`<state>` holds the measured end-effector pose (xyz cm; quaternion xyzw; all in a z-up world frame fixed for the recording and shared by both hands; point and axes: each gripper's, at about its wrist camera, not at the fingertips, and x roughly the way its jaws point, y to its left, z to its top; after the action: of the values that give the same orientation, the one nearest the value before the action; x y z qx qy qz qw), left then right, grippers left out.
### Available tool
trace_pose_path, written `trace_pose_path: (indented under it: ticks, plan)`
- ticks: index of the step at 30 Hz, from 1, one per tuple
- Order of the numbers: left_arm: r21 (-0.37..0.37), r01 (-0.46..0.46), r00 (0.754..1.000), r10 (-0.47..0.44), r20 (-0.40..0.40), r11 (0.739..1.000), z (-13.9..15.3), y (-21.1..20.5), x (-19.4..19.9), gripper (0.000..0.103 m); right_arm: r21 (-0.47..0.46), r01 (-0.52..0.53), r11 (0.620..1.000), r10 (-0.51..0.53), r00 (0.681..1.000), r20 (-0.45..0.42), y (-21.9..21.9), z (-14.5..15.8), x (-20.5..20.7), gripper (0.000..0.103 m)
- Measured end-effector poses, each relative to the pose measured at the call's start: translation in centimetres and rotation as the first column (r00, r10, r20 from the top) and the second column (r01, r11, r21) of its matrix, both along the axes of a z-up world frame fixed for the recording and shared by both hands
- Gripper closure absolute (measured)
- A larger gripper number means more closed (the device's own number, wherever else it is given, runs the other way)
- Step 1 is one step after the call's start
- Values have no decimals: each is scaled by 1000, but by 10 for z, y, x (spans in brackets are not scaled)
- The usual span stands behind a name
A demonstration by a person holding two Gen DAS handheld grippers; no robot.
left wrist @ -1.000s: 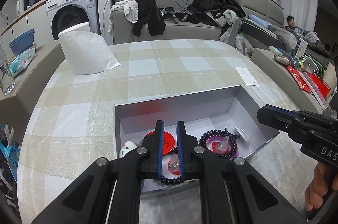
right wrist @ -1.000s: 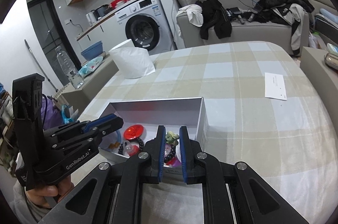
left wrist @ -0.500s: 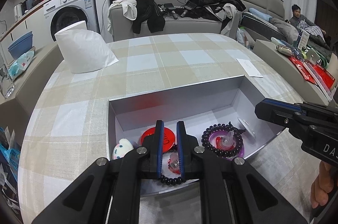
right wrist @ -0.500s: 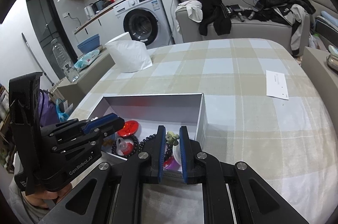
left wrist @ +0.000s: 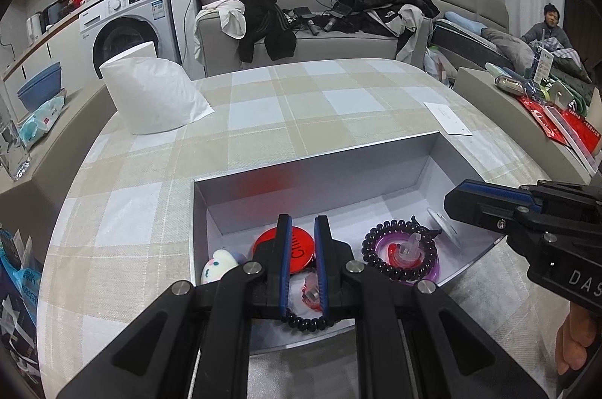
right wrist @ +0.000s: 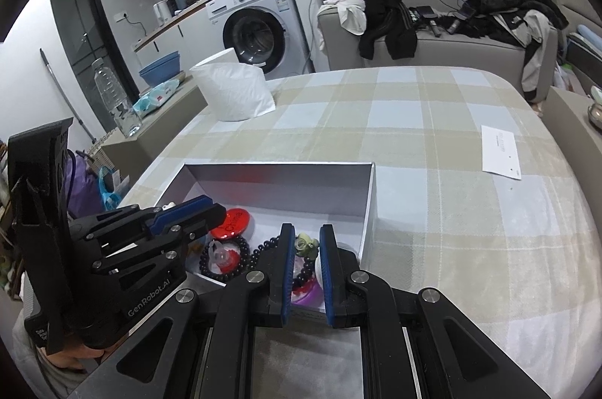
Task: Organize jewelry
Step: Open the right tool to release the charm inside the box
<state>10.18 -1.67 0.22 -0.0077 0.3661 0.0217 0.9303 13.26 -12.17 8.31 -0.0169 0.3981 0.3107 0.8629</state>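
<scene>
both grippers hang over a shallow grey box [left wrist: 312,173] sitting on a plaid tablecloth [left wrist: 263,120], near its front edge.

left gripper [left wrist: 303,237]: jaws drawn in as far as they go, only a narrow slot btwn the blue pads, nothing clamped. through the slot, lower down in the box, a small red-and-clear trinket [left wrist: 310,291] and a short arc of black beads [left wrist: 304,322] show. it hovers over the box's front-left part, tips above a red round badge [left wrist: 297,244] w/ white lettering. a small white plush charm [left wrist: 216,265] lies just left of the badge, near the box's left wall.

right gripper [right wrist: 304,241]: also closed down, narrow gap, no grip on anything that i can see. it sits over the box's front-right corner; a greenish flower-like charm [right wrist: 306,245] shows in the gap but lies in the box below, and whether the pads touch it i can't tell.

jewelry is all inside the box: black bead bracelet [left wrist: 399,248] ringing a purple bangle w/ a clear-and-red piece in the middle, right of the badge; a flat clear piece [left wrist: 442,229] near the right wall. back half of the box is bare.

elsewhere on the cloth: white paper bag [left wrist: 154,98] far left, a white slip of paper [left wrist: 447,118] beyond the box's right corner. sofa w/ piled clothes and a washing machine [right wrist: 259,30] behind.
</scene>
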Motion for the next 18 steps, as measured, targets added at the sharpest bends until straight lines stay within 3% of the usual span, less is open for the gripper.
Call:
trace_pose_path:
  ticks: [6, 9, 11, 13, 14, 15, 17, 18]
  plan:
    - [3, 1, 1000, -1, 1, 1000, 1, 0, 0, 95, 1, 7, 1000, -7, 1000, 6, 0, 1, 0, 89]
    - [0, 10, 1000, -10, 21, 1000, 4, 0, -4, 95, 38, 8, 999, -9, 999, 31, -6, 8, -3, 65]
    - [-10, 22, 999, -22, 24, 1000, 8, 0, -6, 93, 59, 4, 998, -7, 999, 51, -9, 13, -6, 56]
    - [-33, 39, 999, -38, 36, 999, 12, 2, -11, 83, 54, 14, 998, -17, 997, 69, -14, 18, -9, 38]
    - [-46, 45, 998, -43, 43, 998, 15, 4, -15, 69, 62, 16, 998, -20, 997, 75, -17, 20, -11, 32]
    - [-58, 46, 998, -43, 49, 997, 17, 5, -18, 48, 70, 16, 997, -22, 997, 78, -20, 21, -12, 22]
    - [-89, 39, 998, -33, 61, 995, 20, 8, -26, 21, 93, 22, 995, -30, 996, 82, -29, 24, -16, 7]
    - [-107, 39, 997, -32, 71, 993, 21, 9, -29, 15, 107, 26, 994, -35, 996, 86, -34, 24, -19, 1]
